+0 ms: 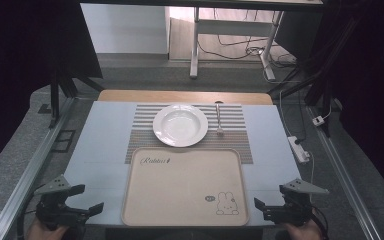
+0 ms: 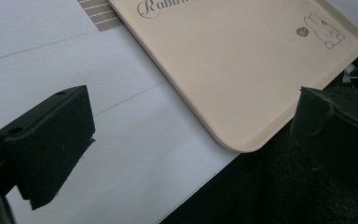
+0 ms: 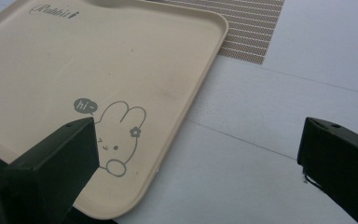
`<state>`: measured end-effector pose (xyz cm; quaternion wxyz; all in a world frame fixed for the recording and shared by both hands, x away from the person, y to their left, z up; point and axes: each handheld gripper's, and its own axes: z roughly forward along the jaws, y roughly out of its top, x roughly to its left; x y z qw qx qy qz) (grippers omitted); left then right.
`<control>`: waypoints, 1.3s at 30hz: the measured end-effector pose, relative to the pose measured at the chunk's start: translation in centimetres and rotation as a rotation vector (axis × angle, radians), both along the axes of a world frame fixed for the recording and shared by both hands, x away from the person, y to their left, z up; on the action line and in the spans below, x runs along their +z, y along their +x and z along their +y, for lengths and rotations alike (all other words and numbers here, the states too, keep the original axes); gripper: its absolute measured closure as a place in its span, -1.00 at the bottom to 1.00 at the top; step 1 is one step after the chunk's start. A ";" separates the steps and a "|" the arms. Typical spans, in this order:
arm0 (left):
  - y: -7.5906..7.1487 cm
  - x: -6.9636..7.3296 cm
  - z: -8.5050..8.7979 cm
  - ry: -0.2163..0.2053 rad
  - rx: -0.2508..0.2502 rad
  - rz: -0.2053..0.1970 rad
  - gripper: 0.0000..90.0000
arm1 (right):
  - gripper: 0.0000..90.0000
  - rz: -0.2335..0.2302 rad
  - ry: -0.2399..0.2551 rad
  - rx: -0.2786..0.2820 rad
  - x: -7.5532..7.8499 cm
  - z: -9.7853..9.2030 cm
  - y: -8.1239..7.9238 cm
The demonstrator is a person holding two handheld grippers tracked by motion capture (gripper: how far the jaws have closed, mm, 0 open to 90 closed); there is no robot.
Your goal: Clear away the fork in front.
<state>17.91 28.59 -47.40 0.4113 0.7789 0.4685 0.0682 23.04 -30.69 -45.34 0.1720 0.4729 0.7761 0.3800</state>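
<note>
Pale blue-grey table [image 1: 100,150]; grey floor around it, a desk frame and cables beyond. Striped placemat [image 1: 235,120] bears a white deep plate [image 1: 180,125] and a fork [image 1: 219,120] just right of it. Beige tray [image 1: 182,187] at the near edge: rounded corners, script lettering, rabbit drawing with "hi~" bubble. Left gripper [image 1: 82,200] sits off its left side, right gripper [image 1: 261,206] off its right, both apart from it. Both sets of jaws stand wide, nothing between them.
</note>
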 end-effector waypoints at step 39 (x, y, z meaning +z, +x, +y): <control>0.4 -0.1 0.1 -0.002 0.012 0.031 -0.99 | -1.00 0.010 -0.061 0.094 -0.1 1.5 0.3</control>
